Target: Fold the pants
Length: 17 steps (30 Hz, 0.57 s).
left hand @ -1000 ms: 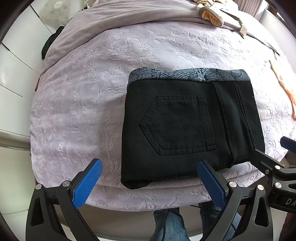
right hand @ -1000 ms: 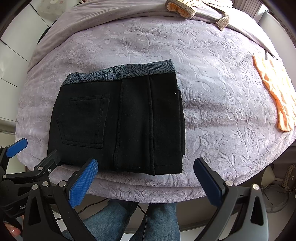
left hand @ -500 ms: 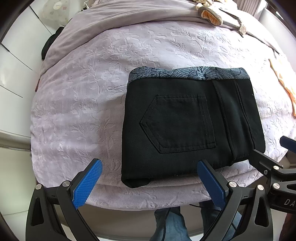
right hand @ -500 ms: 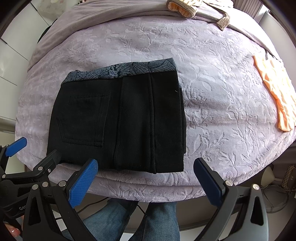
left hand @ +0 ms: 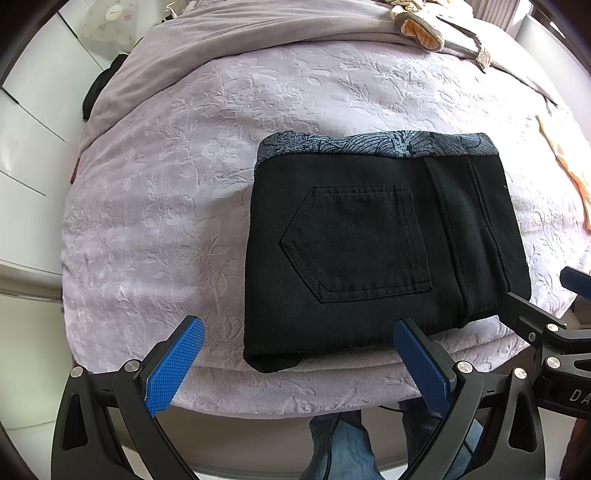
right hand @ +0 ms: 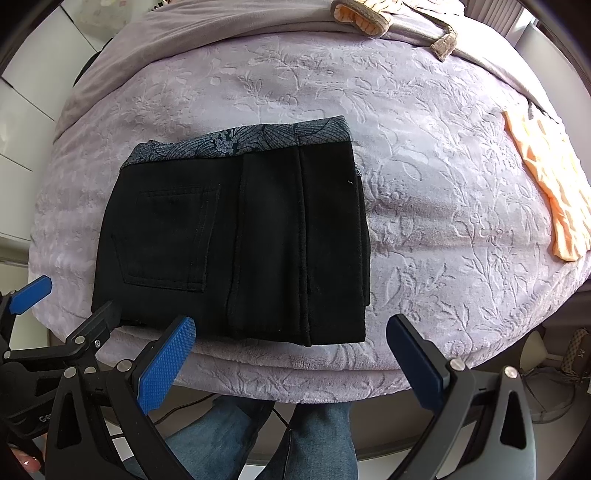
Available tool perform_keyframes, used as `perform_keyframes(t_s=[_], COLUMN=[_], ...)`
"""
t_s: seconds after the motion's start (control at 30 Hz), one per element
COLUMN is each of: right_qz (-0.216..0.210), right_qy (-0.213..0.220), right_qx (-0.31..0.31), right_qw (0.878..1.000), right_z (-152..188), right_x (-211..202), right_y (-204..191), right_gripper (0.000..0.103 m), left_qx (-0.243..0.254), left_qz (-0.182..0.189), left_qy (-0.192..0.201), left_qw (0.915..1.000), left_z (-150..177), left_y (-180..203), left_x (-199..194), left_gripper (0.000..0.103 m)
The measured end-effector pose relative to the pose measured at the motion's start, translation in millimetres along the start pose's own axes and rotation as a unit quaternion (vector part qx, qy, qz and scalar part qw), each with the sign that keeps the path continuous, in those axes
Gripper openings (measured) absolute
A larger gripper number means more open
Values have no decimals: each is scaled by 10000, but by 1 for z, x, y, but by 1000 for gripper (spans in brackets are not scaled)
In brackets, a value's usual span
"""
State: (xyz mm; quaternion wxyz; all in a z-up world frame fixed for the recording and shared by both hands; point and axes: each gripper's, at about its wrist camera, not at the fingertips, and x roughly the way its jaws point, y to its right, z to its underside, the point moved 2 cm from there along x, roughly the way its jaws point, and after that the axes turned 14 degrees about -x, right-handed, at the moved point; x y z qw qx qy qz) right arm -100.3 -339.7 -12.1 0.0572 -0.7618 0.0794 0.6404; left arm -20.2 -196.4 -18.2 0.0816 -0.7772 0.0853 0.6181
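Observation:
Black pants point(left hand: 380, 243) lie folded into a compact rectangle on the lilac bedspread point(left hand: 177, 192), back pocket up, with a grey patterned waistband along the far edge. In the right wrist view the same pants point(right hand: 258, 236) sit left of centre. My left gripper point(left hand: 299, 363) hovers open just off the bed's near edge, in front of the fold's near left corner, holding nothing. My right gripper point(right hand: 291, 363) is open too, in front of the pants' near right corner, empty. Each gripper shows at the edge of the other's view.
An orange garment point(right hand: 550, 192) lies at the bed's right side. A beige and orange item point(left hand: 421, 26) rests on the grey blanket at the far end. White cabinets point(left hand: 26, 155) stand to the left. A person's jeans-clad legs point(right hand: 317, 439) are below the bed edge.
Both grippers have drifted very slightly back from the bed; the pants appear a touch lower in view. Nothing was grasped or let go.

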Motion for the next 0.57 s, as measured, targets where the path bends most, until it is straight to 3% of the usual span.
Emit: perform_keyframes(t_s=[0.57], right_qz=[32], right_qy=[-18], right_qx=[-31], right_qw=[10000], right_z=[-1], right_x=[2], right_y=[-4], right_gripper=[103], left_qx=[115], left_qz=[21], left_qy=[93], left_qw=[9999], left_z=[2], left_y=[-5], left_x=[0], left_gripper=[103])
